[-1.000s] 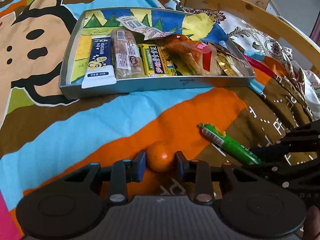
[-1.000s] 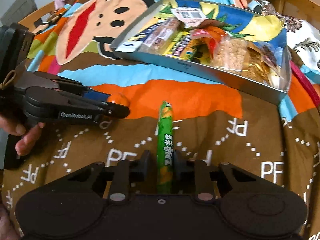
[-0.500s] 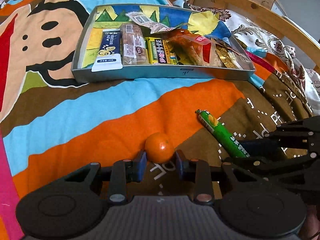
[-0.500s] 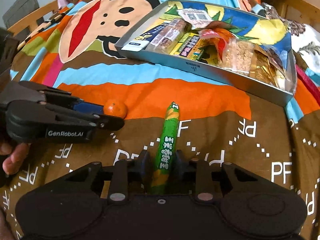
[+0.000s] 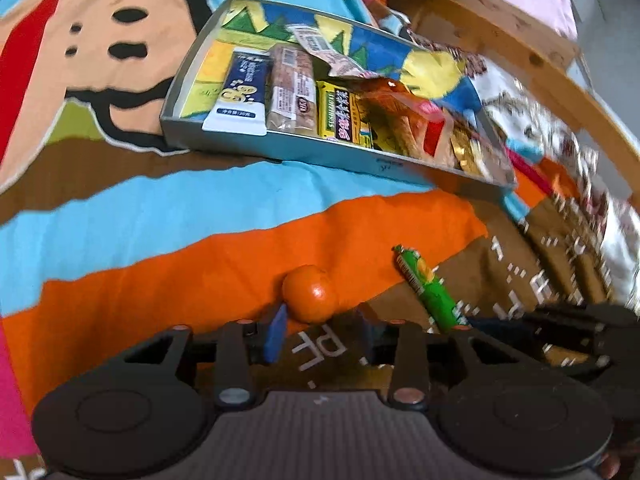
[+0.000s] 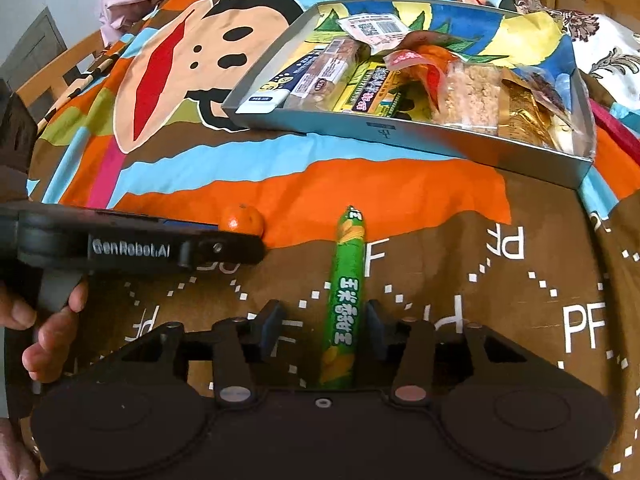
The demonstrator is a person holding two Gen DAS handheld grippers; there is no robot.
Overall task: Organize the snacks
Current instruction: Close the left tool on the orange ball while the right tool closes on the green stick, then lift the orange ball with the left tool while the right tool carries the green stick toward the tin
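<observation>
the left tool [image 5: 320, 334] points down at a bright cartoon bedspread [image 5: 160, 216], its jaws opening. a small orange [image 5: 310, 294] lies on the cloth just ahead of the tips, not pressed by either one; the blue-padded left finger [image 5: 275, 334] stands just beside it. to the right lies a green snack stick [image 5: 426, 290], slanted, its lower end reaching the blurred black right tool [image 5: 560, 332]. farther up sits a shallow grey tray [image 5: 280, 152] holding a row of snack packets: a blue and white one [image 5: 242, 92], a brown bar [image 5: 292, 92], a yellow one [image 5: 344, 114], and orange and gold wrappers, blurred. a wooden bed rail [image 5: 520, 44] curves behind.
</observation>
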